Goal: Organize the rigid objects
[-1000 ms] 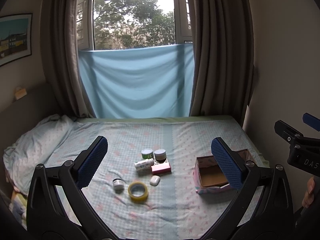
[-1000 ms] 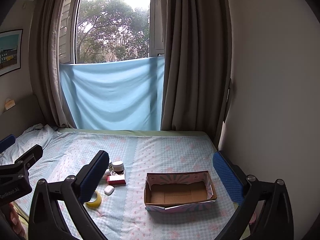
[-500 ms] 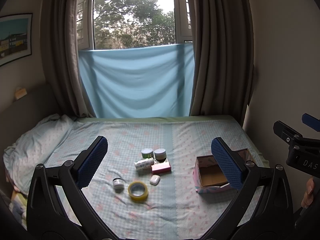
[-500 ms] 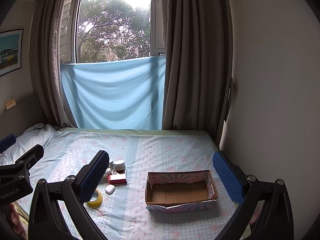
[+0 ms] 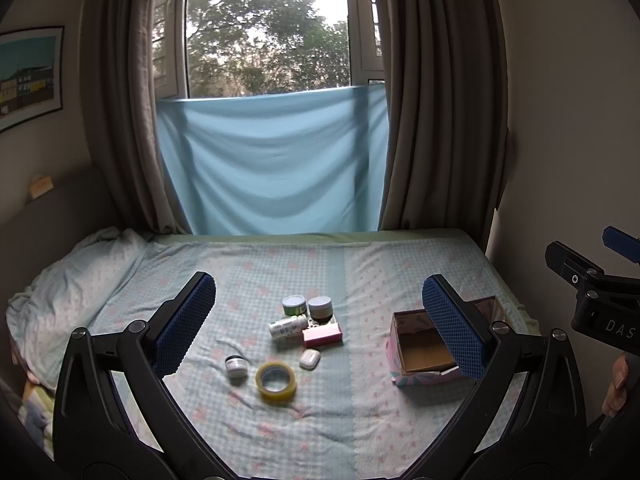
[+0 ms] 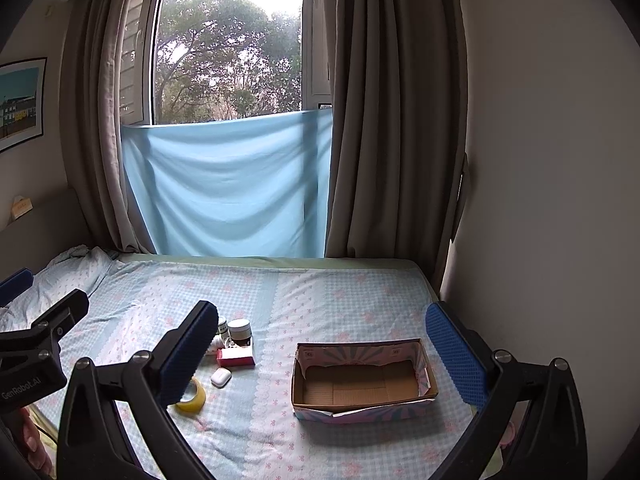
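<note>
Both claws hang above the near edge of the bed (image 5: 360, 432), each spread wide and holding nothing: the left claw (image 5: 320, 320) frames the loose items, the right claw (image 6: 324, 344) frames the box. Against the earlier frames, the left view is practically unchanged, while in the right view the scene has slid slightly toward the right and the box sits a little lower, so the right claw has drifted a touch.

Nearest on the sheet lies the yellow tape roll (image 5: 276, 378), with a small dark jar (image 5: 236, 366) just to its left and a white earbud case (image 5: 310, 359) just beyond to the right. Farther on come the pink box (image 5: 322, 335) and a white bottle (image 5: 287, 327) on its side, touching or nearly so. Behind them stand two lidded jars (image 5: 306, 306), side by side.

Well apart to the right sits the open cardboard box (image 6: 362, 384), with nothing in it. None of the items has moved.

At the far end hang the blue cloth (image 5: 272, 160) and curtains (image 5: 436, 100).
</note>
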A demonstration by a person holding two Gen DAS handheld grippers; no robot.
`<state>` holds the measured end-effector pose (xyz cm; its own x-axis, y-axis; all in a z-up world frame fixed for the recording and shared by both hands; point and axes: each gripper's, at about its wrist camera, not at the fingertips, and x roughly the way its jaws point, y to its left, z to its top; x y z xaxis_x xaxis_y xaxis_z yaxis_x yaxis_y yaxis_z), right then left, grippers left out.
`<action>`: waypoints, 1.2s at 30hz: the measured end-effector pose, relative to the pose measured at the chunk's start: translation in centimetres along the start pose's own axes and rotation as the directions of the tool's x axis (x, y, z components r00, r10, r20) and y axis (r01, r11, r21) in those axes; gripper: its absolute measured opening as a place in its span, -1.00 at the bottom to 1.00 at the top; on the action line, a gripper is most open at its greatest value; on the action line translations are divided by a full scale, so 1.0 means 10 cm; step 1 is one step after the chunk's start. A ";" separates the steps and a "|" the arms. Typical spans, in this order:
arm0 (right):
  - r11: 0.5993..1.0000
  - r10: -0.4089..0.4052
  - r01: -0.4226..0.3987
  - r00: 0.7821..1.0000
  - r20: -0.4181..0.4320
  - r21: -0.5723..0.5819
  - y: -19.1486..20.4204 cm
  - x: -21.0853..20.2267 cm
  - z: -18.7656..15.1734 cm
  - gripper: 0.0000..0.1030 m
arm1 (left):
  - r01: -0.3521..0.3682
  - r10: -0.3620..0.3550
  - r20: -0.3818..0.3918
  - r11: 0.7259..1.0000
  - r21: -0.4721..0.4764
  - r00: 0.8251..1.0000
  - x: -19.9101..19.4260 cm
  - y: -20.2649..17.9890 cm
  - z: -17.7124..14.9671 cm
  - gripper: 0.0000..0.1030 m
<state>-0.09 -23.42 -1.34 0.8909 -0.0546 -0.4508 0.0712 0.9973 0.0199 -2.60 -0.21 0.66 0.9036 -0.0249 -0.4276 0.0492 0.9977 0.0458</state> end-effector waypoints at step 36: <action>0.989 0.139 -0.144 0.983 -0.124 -0.037 0.12 0.54 -0.04 1.00 | -0.173 0.147 -0.216 0.979 -0.107 0.965 0.42 0.40 -0.34 0.99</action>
<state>4.61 -22.53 -4.08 0.8299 0.0911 -0.5505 -0.0747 0.9958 0.0522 -0.02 3.92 -4.05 0.7877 0.1362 -0.6009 -0.1539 0.9878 0.0221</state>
